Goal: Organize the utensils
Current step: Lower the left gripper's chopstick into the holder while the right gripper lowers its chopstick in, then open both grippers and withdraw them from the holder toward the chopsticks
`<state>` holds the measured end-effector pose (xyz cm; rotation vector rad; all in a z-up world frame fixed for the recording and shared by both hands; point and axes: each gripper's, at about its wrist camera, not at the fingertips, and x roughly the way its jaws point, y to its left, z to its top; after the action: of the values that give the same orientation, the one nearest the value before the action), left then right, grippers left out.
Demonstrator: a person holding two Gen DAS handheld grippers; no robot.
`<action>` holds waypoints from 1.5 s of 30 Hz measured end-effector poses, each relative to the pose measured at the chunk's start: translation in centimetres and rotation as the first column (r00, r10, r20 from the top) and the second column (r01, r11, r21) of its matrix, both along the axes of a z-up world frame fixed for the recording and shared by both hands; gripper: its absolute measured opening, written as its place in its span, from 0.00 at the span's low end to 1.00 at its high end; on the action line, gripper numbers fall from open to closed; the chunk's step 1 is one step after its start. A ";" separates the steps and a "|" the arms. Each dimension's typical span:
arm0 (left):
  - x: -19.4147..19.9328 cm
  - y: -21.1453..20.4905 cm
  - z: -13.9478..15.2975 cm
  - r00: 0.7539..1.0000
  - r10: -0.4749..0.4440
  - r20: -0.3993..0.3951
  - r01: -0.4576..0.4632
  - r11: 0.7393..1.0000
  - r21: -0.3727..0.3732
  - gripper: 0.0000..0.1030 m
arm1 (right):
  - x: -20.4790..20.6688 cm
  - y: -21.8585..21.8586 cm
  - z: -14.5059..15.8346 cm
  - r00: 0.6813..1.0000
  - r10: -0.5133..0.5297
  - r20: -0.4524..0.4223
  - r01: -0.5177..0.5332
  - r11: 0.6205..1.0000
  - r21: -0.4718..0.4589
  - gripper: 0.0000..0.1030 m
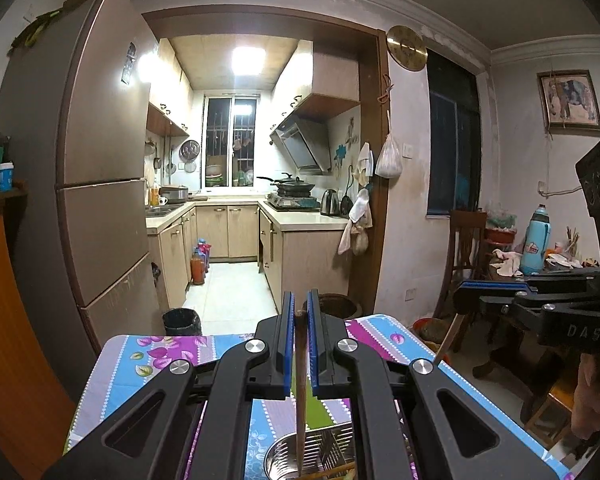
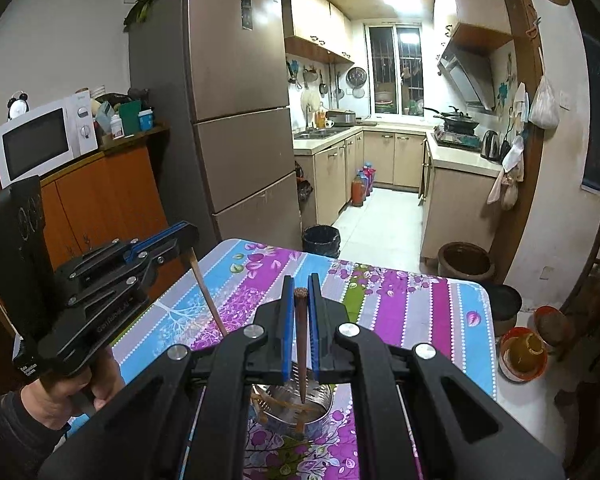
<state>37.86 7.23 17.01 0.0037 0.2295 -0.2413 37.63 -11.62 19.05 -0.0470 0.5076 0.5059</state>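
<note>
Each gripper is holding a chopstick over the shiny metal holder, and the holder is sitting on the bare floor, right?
Not quite. The metal holder sits on the table's flowery cloth, not the floor; the right wrist view shows it. The rest holds: the left gripper and right gripper each grip a chopstick over it.

Background inventory, right wrist view. Brown three-door refrigerator [image 2: 236, 92] at 11 o'clock. White microwave [image 2: 40, 140] at 9 o'clock, on an orange cabinet [image 2: 104, 196]. Black waste bin [image 2: 321, 241] near centre. Kettle [image 2: 490, 145] and wok [image 2: 458, 120] at 2 o'clock. Brown crock [image 2: 465, 261] at 3 o'clock.
</note>
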 end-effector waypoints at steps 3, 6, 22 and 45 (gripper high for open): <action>0.1 0.1 -0.1 1.000 0.001 -0.001 -0.001 1.000 0.003 0.07 | 0.1 0.1 -0.4 1.000 0.003 -0.008 -0.003 1.000 -0.001 0.05; 0.2 0.1 -0.1 1.000 0.001 -0.002 -0.001 1.000 0.002 0.07 | 0.2 0.3 -0.6 1.000 0.005 -0.013 -0.005 1.000 -0.003 0.05; 0.5 0.3 -0.6 1.000 0.018 -0.013 -0.018 1.000 0.009 0.52 | 0.2 0.0 -0.9 1.000 0.009 -0.013 -0.008 1.000 0.022 0.52; -25.4 2.2 -9.8 0.999 -0.048 0.015 0.047 0.999 0.028 0.86 | -22.7 -5.0 -4.5 0.974 0.037 0.226 -0.052 0.997 0.060 0.74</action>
<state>12.42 9.40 7.25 0.0382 0.2169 -0.2852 14.92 -16.62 14.58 -0.0522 0.2690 0.5532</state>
